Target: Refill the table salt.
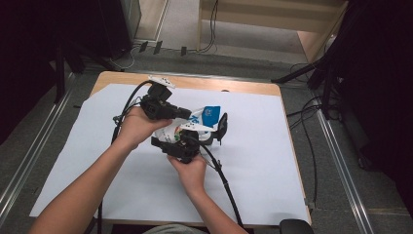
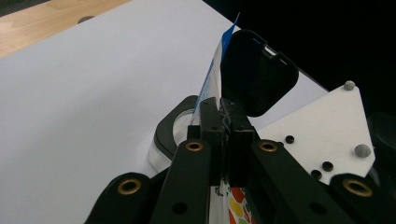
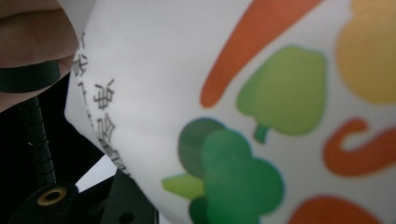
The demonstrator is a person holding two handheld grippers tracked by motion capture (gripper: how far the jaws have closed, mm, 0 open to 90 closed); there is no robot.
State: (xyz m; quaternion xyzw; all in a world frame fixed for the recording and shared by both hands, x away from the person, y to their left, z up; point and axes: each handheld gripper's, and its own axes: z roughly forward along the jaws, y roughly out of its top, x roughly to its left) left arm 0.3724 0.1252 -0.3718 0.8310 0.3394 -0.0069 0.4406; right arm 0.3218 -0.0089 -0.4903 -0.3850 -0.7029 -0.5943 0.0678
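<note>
I see the table (image 1: 272, 90) under a white sheet (image 1: 263, 161) filling most of the high view, both forearms entering from the bottom edge. At centre frame sits a black box (image 1: 214, 136) with its lid (image 1: 223, 126) standing open, and a white bag (image 1: 197, 122) with printed vegetables and a blue top is held above it, between the two tools. Left gripper (image 2: 226, 116): jaws pressed together on the thin edge of the bag, seen centre of the left gripper view, with the box (image 2: 170, 128) and raised lid (image 2: 257, 70) just behind. Right gripper (image 1: 187, 138): in the high view it sits at the bag's lower side; its own view is taken up by the bag's print (image 3: 243, 93), and I cannot tell whether its pads press the film or stand slack. Risks, my judgement: biggest, the bag swinging or tipping off the box mouth if the right side carries nothing, so the contents land on the sheet. Next, the film tearing at the left pinch if the hands pull apart. Smallest, the bag brushing the upright lid and knocking it shut.
</note>
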